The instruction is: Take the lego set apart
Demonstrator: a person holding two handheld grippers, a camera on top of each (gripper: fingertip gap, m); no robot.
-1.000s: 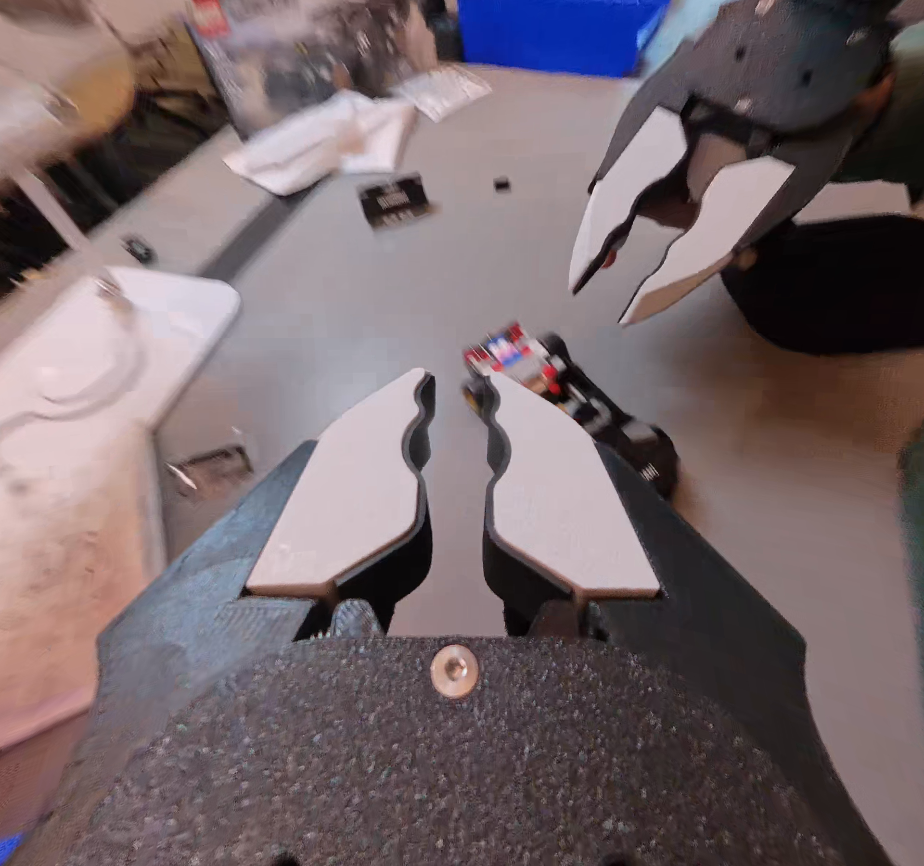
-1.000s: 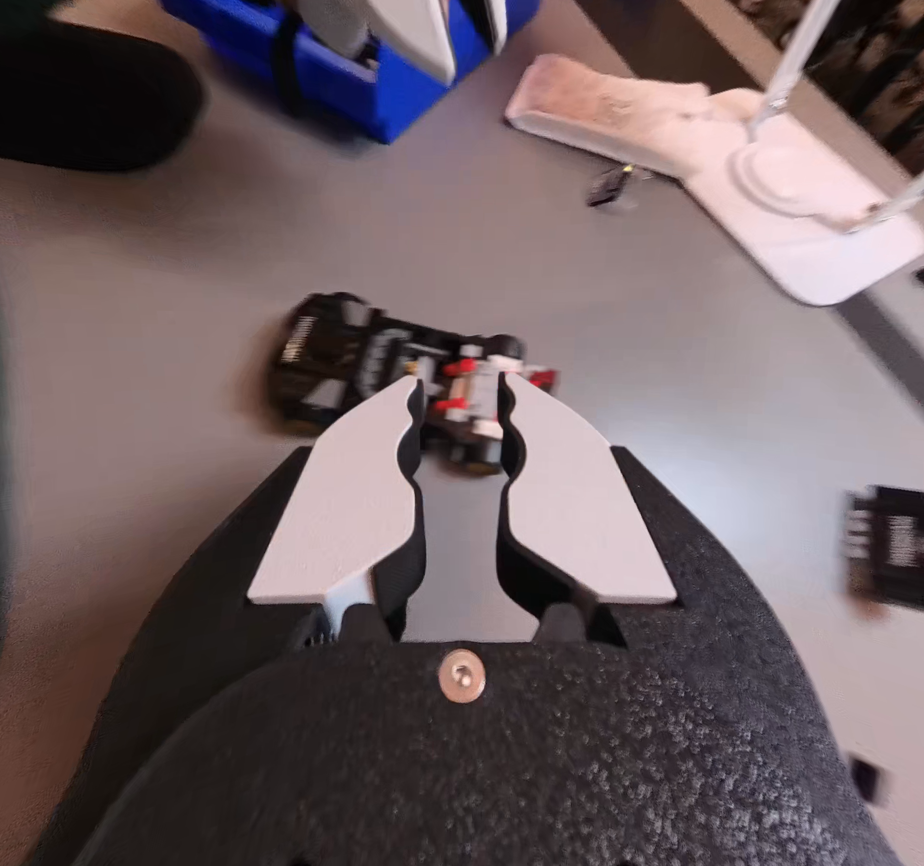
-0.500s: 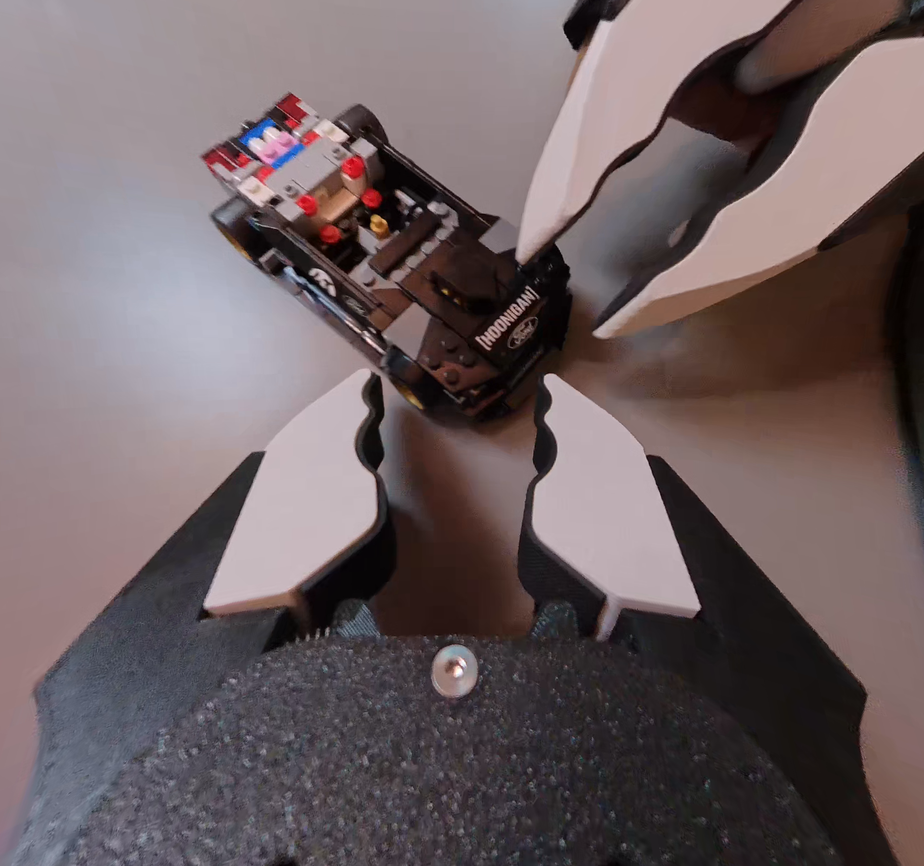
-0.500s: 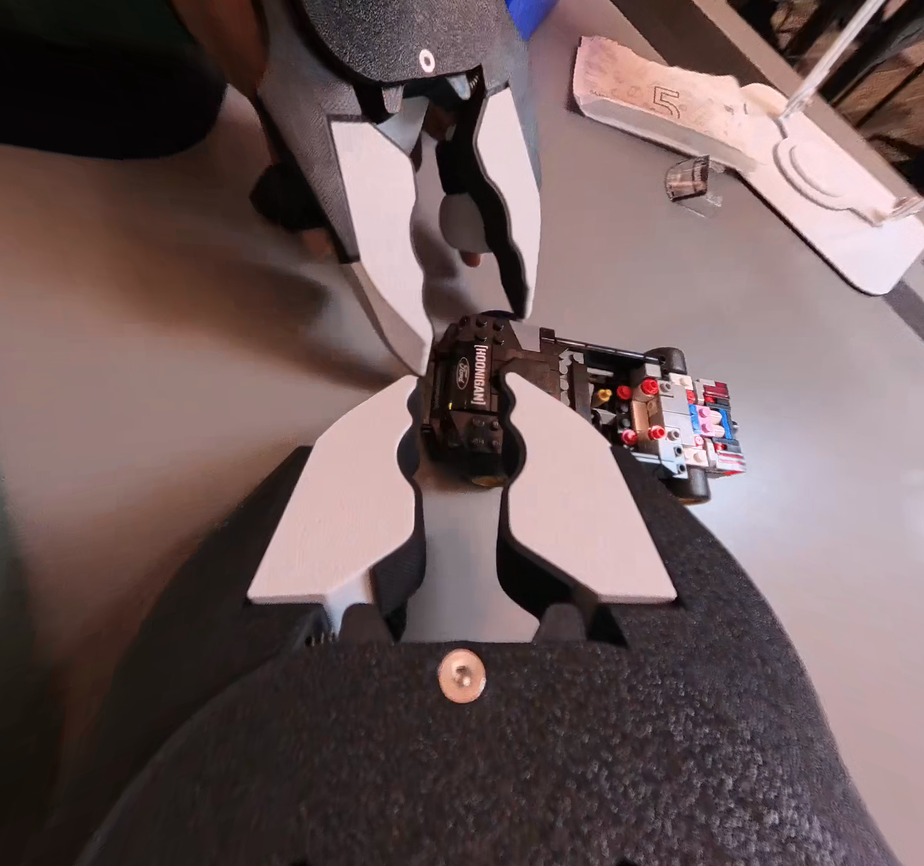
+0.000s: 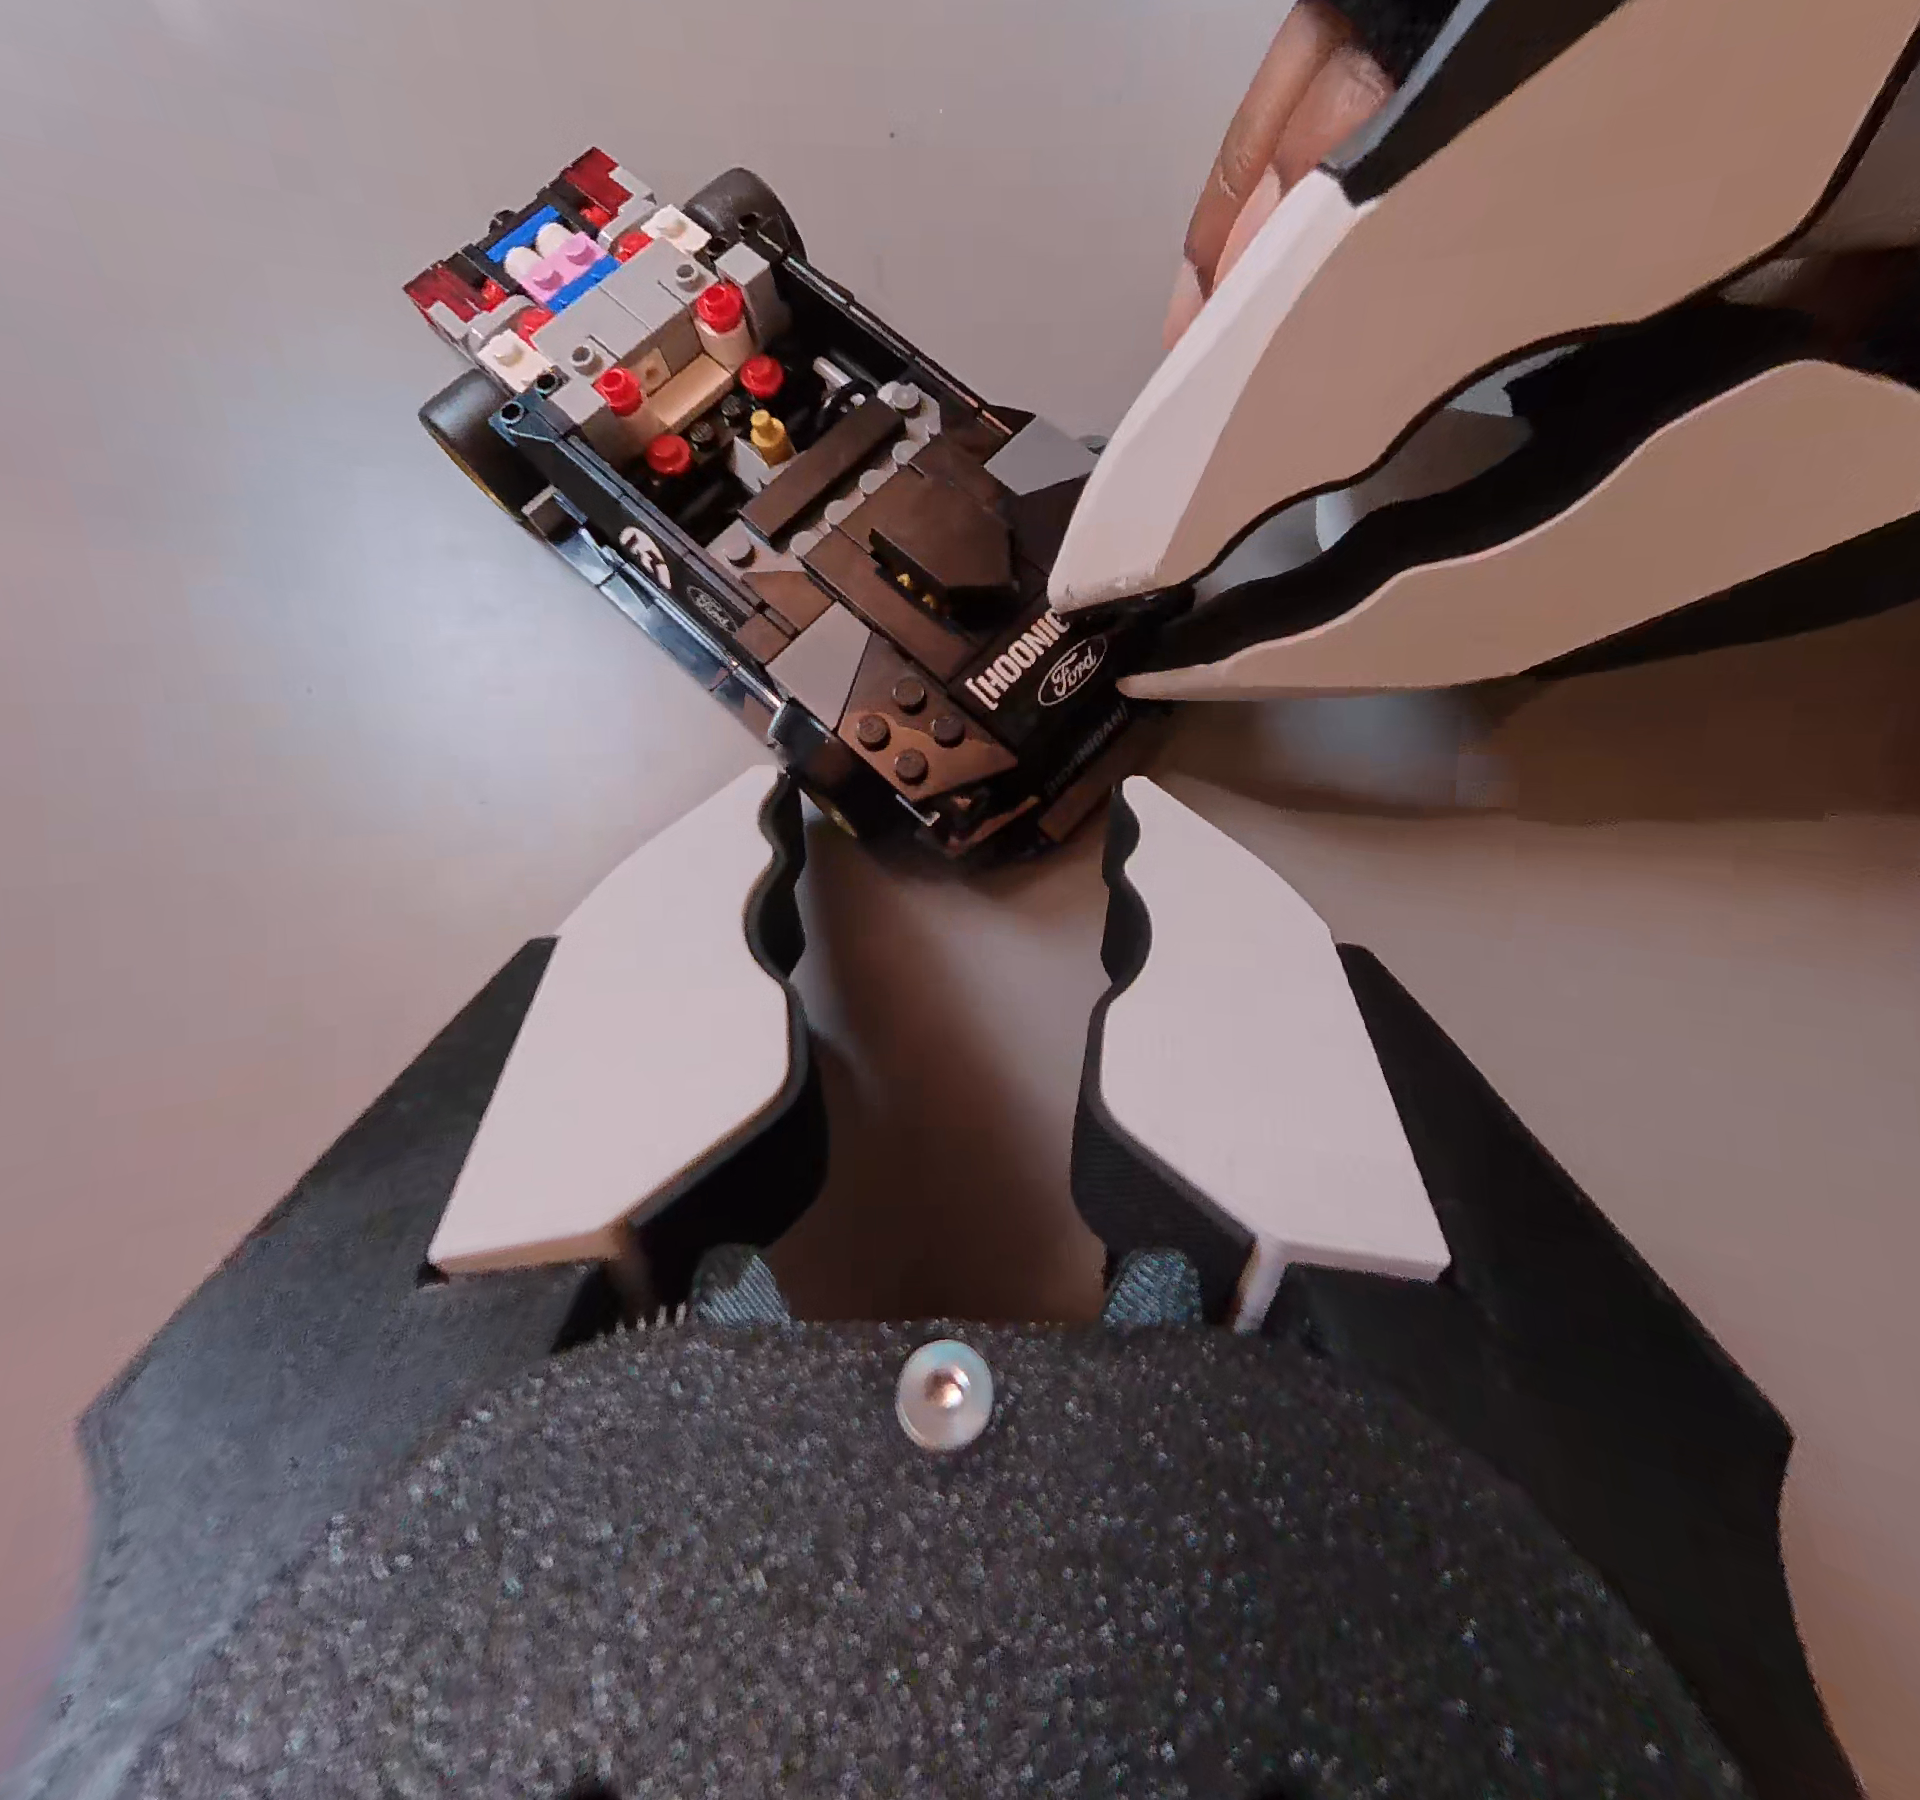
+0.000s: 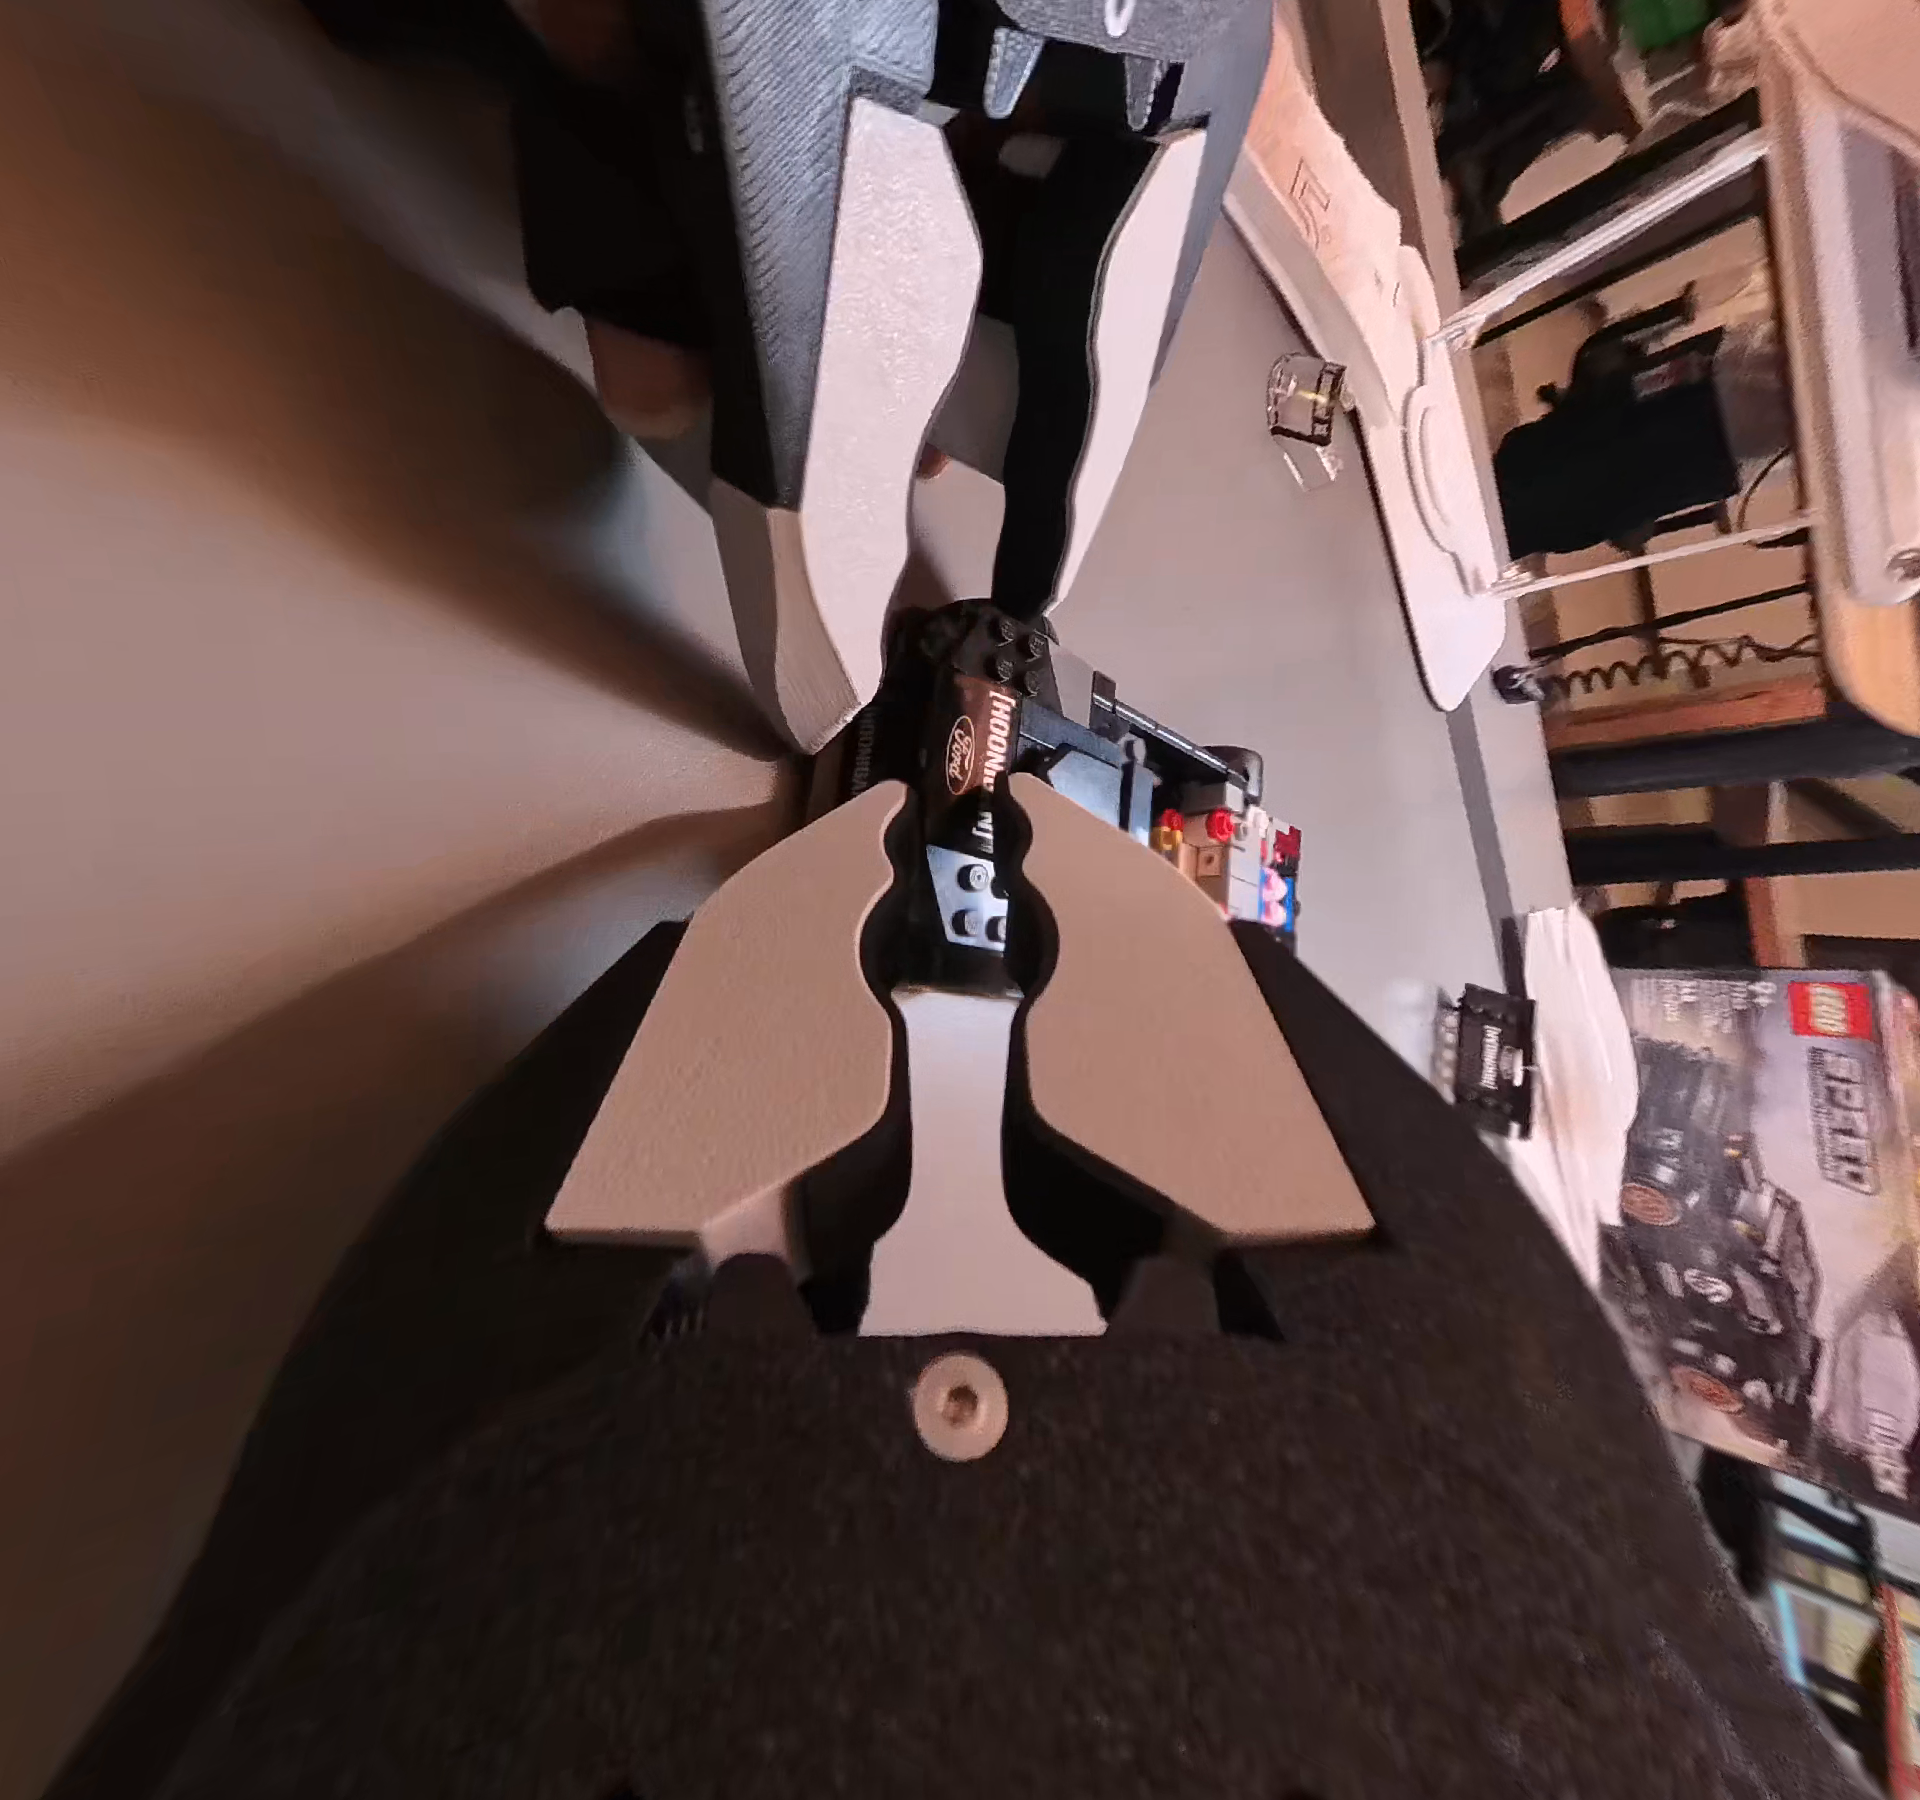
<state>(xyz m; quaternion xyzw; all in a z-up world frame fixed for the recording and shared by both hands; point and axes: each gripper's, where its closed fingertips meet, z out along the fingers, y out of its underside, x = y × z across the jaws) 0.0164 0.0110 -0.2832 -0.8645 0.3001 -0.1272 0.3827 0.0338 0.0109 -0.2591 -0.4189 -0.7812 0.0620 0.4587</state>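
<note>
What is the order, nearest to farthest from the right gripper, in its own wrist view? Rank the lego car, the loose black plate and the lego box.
1. Lego car: its black front end is clamped between the right gripper fingers.
2. Loose black plate: off to the right on the table, on white paper.
3. Lego box: farther right, beyond the plate, at the frame's edge.

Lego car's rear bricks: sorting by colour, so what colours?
Red, blue, pink, white and grey on the lego car, clearest in left wrist view.

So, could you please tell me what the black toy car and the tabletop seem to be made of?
The black brick-built toy car looks like glossy moulded plastic: studs and sharp highlights show. The grey tabletop looks like smooth matte laminate, though painted board is possible: only soft reflections show.
</note>
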